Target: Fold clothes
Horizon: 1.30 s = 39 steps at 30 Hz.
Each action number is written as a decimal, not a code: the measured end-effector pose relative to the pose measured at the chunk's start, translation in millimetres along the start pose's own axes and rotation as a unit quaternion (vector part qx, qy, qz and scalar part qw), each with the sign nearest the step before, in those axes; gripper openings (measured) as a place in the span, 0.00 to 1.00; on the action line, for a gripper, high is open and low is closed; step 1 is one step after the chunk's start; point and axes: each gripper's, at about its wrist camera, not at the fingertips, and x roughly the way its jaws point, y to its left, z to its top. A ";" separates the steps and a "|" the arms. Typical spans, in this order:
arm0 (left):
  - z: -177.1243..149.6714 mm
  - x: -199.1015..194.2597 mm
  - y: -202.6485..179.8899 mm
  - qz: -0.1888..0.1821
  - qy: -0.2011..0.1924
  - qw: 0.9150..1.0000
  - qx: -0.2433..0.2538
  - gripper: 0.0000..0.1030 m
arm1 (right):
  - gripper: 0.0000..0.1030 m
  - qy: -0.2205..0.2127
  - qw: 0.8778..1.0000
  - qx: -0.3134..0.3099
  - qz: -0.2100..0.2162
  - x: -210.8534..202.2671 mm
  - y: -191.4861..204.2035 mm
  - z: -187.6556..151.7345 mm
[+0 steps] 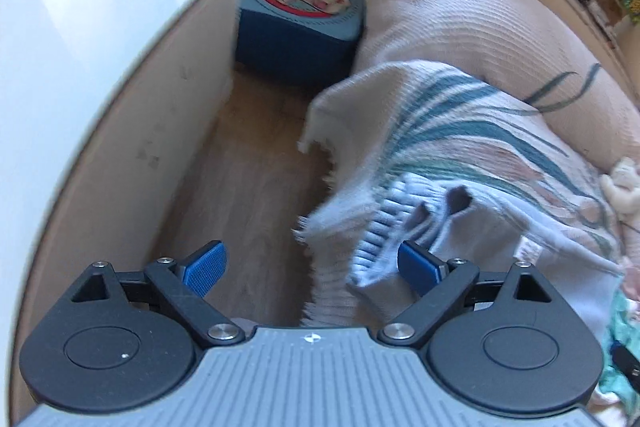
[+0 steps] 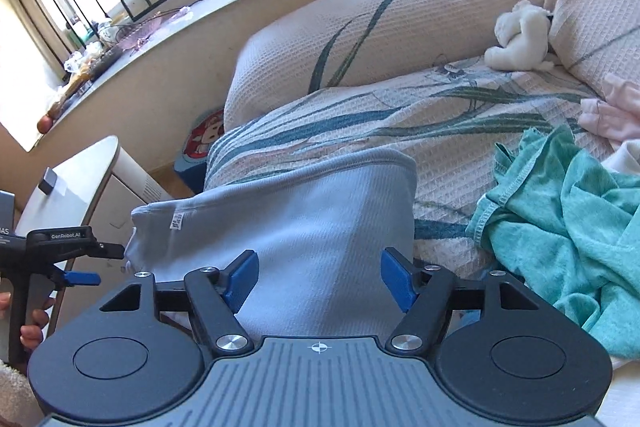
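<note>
Bedside cabinet [image 2: 80,187] sits far left in right wrist view, w/ a small dark block [image 2: 50,181] on top. Just in front of it the left gripper [image 2: 96,263] hangs w/ fingers spread and nothing between them; a hand [image 2: 32,323] holds its grip. In its own view that gripper points down at the bed edge, over floor [image 1: 248,187] btwn a beige wall and the fringed bedspread [image 1: 460,131]; a blue cartoon-print box [image 1: 300,19] stands on the floor further ahead.

Centre: light blue garment [image 2: 304,211] lies on the bedspread, fold edge away from camera, white label [image 2: 176,221] near its left end. Right gripper [image 2: 318,279] is above its near part, fingers apart, pads not pressing the cloth.

Right of it: crumpled teal garment [image 2: 560,219], then pink clothing [image 2: 612,115] at the frame edge. A white plush toy [image 2: 516,35] sits by the pillows.
</note>
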 end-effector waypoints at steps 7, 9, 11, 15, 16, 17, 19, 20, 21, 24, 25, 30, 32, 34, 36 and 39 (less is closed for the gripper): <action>10.0 19.0 -8.0 -0.014 0.012 1.000 0.002 0.90 | 0.69 -0.005 1.000 0.019 -0.020 -4.3 -13.8 -0.9; 12.7 17.0 -7.0 -0.039 0.013 0.999 -0.004 0.90 | 0.69 -0.005 0.999 0.023 -0.021 -3.9 -17.5 -1.6; 12.4 11.1 -5.7 -0.077 0.010 0.997 -0.014 0.90 | 0.69 -0.003 0.999 0.027 -0.024 -1.5 -19.5 -2.2; 6.3 1.9 -12.8 -0.126 0.002 0.992 -0.004 0.91 | 0.70 0.003 0.999 0.030 -0.026 3.9 -21.0 -2.9; 5.8 2.5 -14.9 -0.123 0.002 0.992 0.001 0.92 | 0.70 0.004 0.999 0.029 -0.026 5.0 -20.5 -2.8; 5.8 4.0 -16.5 -0.116 0.004 0.993 0.005 0.93 | 0.70 0.005 0.999 0.027 -0.025 6.1 -20.0 -2.6; 6.6 6.9 -16.9 -0.108 0.010 0.994 0.003 0.93 | 0.70 0.006 0.999 0.022 -0.024 7.7 -18.2 -2.0; 7.5 5.0 -12.3 -0.118 0.010 0.993 -0.011 0.93 | 0.70 0.004 1.000 0.019 -0.024 7.0 -17.2 -1.8; 8.2 1.8 -6.8 -0.132 0.008 0.991 -0.026 0.93 | 0.70 0.000 1.000 0.016 -0.025 5.2 -16.3 -1.7; 5.8 -14.1 7.6 -0.170 -0.020 0.984 -0.056 0.99 | 0.71 -0.008 0.999 0.017 -0.028 1.7 -17.6 -1.7; 4.4 -16.9 8.8 -0.177 -0.024 0.982 -0.054 0.99 | 0.72 -0.006 0.999 0.020 -0.030 2.8 -18.6 -1.5; -1.0 -12.3 1.8 -0.218 -0.017 0.975 -0.036 1.00 | 0.72 0.003 1.000 0.015 -0.025 10.8 -14.4 -2.0; -0.5 -1.3 -9.3 -0.202 -0.007 0.979 -0.017 1.00 | 0.72 0.002 1.000 0.006 -0.019 11.3 -9.1 -3.1; 0.0 13.0 -18.5 -0.175 0.002 0.984 0.005 1.00 | 0.72 0.000 1.000 -0.003 -0.018 10.9 -4.5 -4.7; 1.4 27.5 -18.9 -0.175 0.016 0.984 0.009 1.00 | 0.72 -0.003 1.000 -0.005 -0.018 9.5 -3.5 -5.9; 1.9 46.1 -10.4 -0.197 0.035 0.980 -0.007 1.00 | 0.72 -0.007 1.000 0.001 -0.020 6.7 -5.1 -7.5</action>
